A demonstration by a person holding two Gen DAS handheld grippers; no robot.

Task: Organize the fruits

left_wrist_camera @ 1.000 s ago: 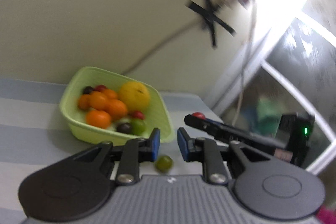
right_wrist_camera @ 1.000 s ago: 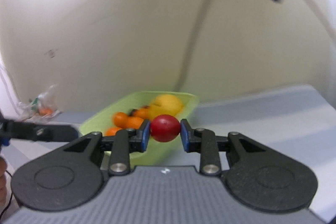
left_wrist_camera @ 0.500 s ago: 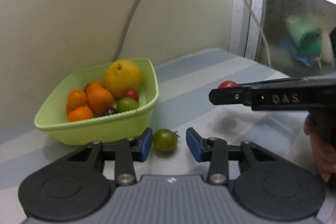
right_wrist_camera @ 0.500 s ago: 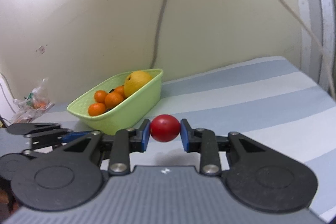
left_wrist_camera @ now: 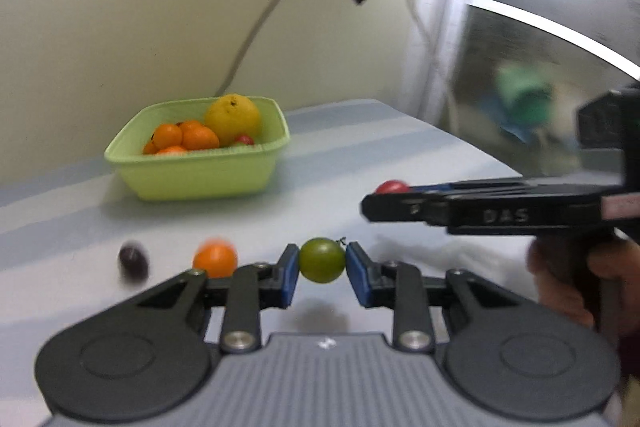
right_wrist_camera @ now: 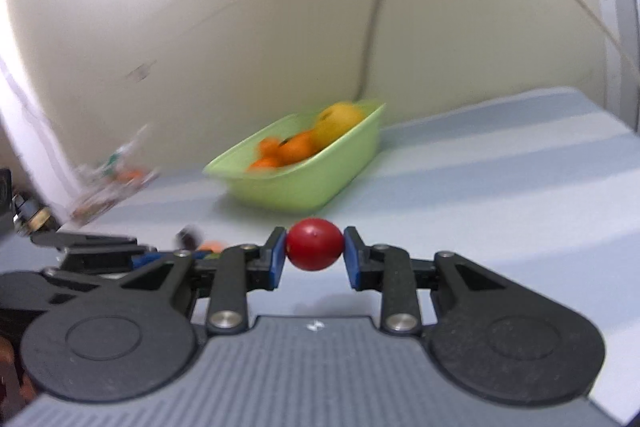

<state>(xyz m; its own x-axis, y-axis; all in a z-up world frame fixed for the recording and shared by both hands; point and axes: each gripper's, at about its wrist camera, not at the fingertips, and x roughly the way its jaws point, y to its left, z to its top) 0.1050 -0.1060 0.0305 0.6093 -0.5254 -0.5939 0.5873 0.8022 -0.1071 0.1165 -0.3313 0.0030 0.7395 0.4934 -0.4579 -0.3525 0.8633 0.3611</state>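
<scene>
Right now I see the striped table [left_wrist_camera: 400, 147] running to the wall, with the green tub [left_wrist_camera: 200, 175] on it near the back. That tub holds 1 big yellow fruit [left_wrist_camera: 233, 118], several oranges [left_wrist_camera: 196, 138] and a small red one [left_wrist_camera: 244, 139] beside it. My right gripper [right_wrist_camera: 315, 251] pinches a red tomato [right_wrist_camera: 315, 244] tight between its blue pads [right_wrist_camera: 275, 259]; from the left camera it [left_wrist_camera: 390, 193] reaches in from the right, with a hand [left_wrist_camera: 576, 287] on its grip. My left gripper [left_wrist_camera: 322, 269] has a green tomato [left_wrist_camera: 322, 259] between its pads, which press on both sides as the jaws finish closing. Just left of it, 1 orange [left_wrist_camera: 215, 259] and 1 dark fruit [left_wrist_camera: 133, 261] lie loose on the table, both blurred.
</scene>
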